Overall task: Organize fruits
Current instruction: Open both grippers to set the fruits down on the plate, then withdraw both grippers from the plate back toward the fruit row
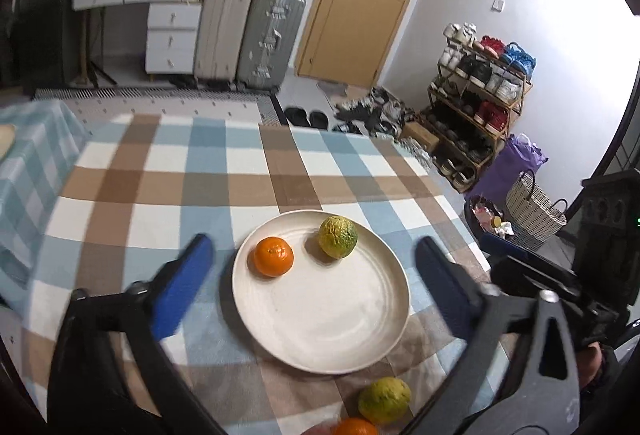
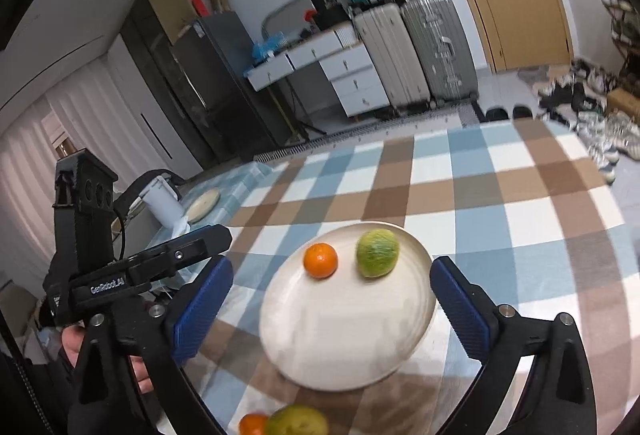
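Both sets of jaws spread wide, gripping nothing. On the round cream plate (image 1: 320, 315): small orange mandarin (image 1: 273, 256) and wrinkled green-yellow citrus (image 1: 338, 237). Off it, near edge, just below the left gripper (image 1: 316, 291): second green citrus (image 1: 384, 399), second mandarin (image 1: 354, 427). Right gripper (image 2: 332, 299) equally close.

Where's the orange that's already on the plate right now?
In the left wrist view the orange sits on the plate's far-left part, just left of the green-yellow fruit, apart from it.
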The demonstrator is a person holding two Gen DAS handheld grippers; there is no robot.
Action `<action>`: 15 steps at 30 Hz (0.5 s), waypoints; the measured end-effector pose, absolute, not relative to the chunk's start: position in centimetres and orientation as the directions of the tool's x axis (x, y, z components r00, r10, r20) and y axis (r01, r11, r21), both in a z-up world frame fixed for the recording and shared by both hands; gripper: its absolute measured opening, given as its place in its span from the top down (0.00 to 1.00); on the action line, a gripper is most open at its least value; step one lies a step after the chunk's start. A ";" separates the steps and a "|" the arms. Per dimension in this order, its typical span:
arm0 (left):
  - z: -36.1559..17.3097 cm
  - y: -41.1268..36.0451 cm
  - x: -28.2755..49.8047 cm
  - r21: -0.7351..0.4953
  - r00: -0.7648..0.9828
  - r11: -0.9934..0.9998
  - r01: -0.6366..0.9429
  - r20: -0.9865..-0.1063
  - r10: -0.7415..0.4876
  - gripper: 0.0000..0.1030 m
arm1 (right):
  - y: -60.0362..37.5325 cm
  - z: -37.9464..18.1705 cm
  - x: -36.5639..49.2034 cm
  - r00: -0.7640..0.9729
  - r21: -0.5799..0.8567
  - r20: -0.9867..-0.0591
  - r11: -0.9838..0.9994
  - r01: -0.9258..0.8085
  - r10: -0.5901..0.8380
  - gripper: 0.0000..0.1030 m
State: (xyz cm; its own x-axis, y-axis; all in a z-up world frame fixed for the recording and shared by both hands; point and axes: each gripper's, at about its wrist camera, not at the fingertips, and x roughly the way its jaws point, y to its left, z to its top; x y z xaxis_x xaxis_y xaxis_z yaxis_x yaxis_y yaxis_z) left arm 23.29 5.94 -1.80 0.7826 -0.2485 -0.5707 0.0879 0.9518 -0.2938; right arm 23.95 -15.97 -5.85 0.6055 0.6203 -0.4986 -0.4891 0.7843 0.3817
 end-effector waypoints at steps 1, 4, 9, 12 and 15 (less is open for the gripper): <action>-1.3 5.8 22.3 -0.289 0.792 0.953 0.093 -0.559 -0.246 0.01 | -16.1 -5.4 23.0 0.613 0.375 -0.487 0.783 -0.497 0.622 0.00; 0.1 5.1 19.4 -0.260 0.804 0.960 0.105 -0.546 -0.236 0.01 | -16.3 -4.2 19.9 0.633 0.354 -0.456 0.780 -0.516 0.625 0.00; 1.9 3.9 14.2 -0.218 0.830 0.968 0.122 -0.513 -0.220 0.01 | -16.8 -3.4 15.7 0.664 0.330 -0.423 0.787 -0.521 0.617 0.00; 2.6 3.2 11.0 -0.194 0.845 0.973 0.121 -0.494 -0.204 0.01 | -17.1 -3.0 13.0 0.687 0.307 -0.410 0.800 -0.515 0.599 0.00; 3.0 2.7 7.8 -0.190 0.850 0.974 0.124 -0.486 -0.203 0.01 | -17.4 -2.6 10.9 0.700 0.302 -0.393 0.802 -0.515 0.597 0.00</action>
State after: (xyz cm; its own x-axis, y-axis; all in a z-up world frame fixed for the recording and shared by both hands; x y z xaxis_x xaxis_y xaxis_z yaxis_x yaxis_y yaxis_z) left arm 7.80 2.69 3.01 0.8503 -0.2030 -0.4856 0.1238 0.9739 -0.1904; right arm 10.86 -17.44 -2.59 0.6997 0.5968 -0.3926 -0.5149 0.8023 0.3020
